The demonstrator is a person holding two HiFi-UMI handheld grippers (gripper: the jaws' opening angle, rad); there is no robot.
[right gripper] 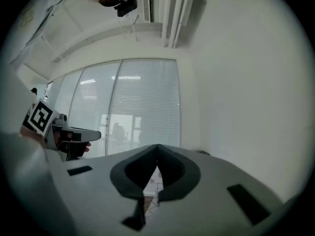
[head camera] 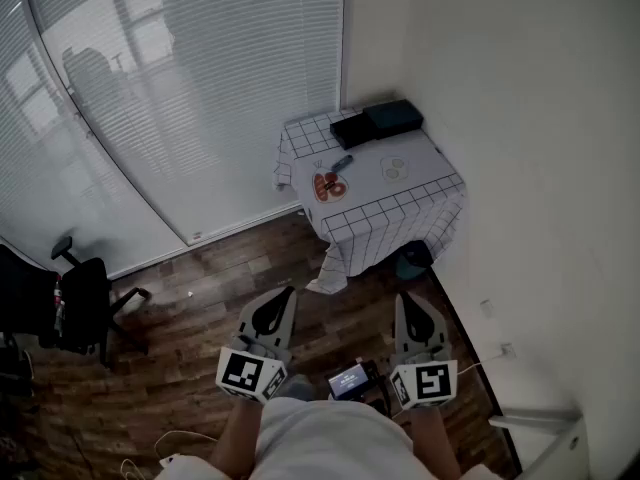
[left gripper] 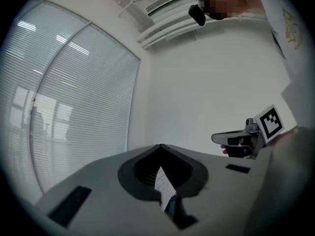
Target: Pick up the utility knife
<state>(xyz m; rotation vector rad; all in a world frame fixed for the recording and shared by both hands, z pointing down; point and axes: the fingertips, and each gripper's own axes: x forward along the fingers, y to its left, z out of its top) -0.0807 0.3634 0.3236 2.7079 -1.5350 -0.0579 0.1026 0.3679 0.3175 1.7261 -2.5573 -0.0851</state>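
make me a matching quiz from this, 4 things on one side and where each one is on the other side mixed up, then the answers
Things:
1. utility knife
2. black boxes
3. office chair
4. left gripper

Places:
A. on the wood floor at the left, by the blinds
B. far end of the checked table, toward the room's corner
C. low over the floor, well short of the table, shut
D. middle of the table, beside the red-patterned item

Pairs: 1-D, 2-B, 3-A, 4-C
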